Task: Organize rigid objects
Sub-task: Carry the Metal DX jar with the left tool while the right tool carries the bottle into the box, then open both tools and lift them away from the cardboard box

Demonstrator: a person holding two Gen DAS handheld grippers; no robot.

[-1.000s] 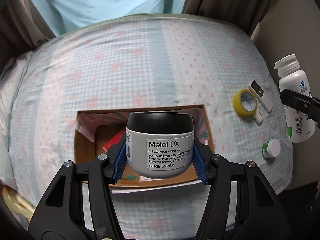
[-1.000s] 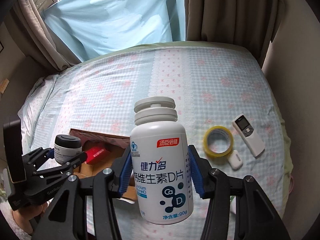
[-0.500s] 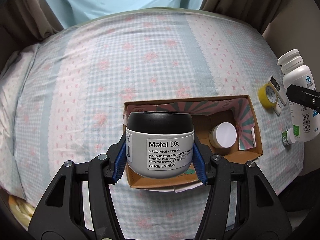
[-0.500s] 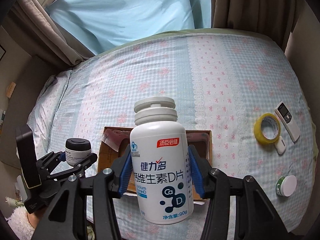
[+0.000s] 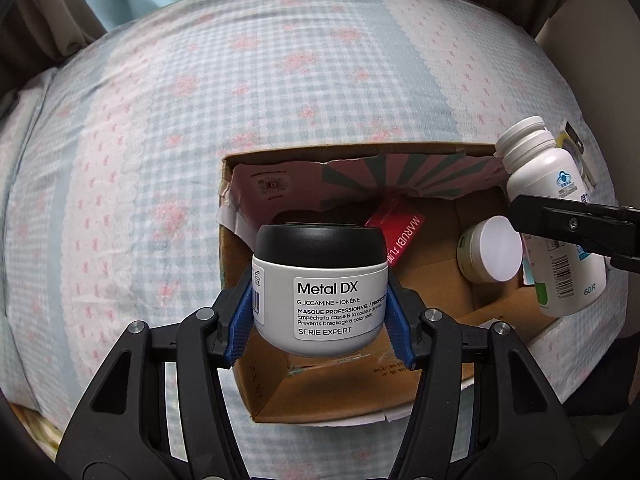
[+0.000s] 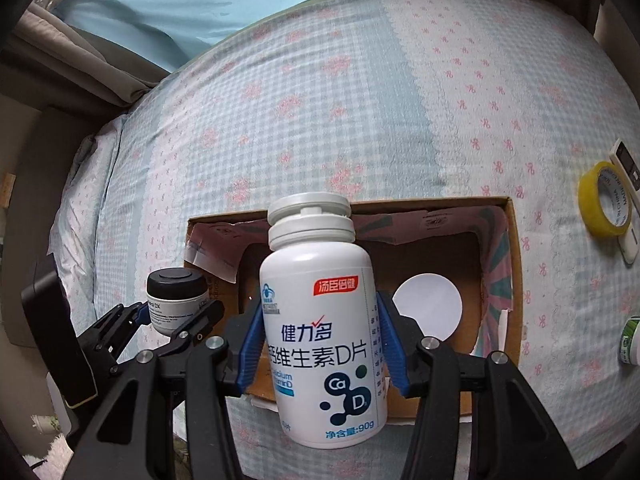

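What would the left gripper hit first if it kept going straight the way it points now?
Probably the red box lying in the cardboard box: it sits just beyond the Metal DX jar the left gripper holds. Depth is unclear.

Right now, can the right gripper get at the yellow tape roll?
Probably not: the right gripper is shut on the white supplement bottle, so its fingers are occupied. The yellow tape roll lies unobstructed on the bedspread, outside the cardboard box.
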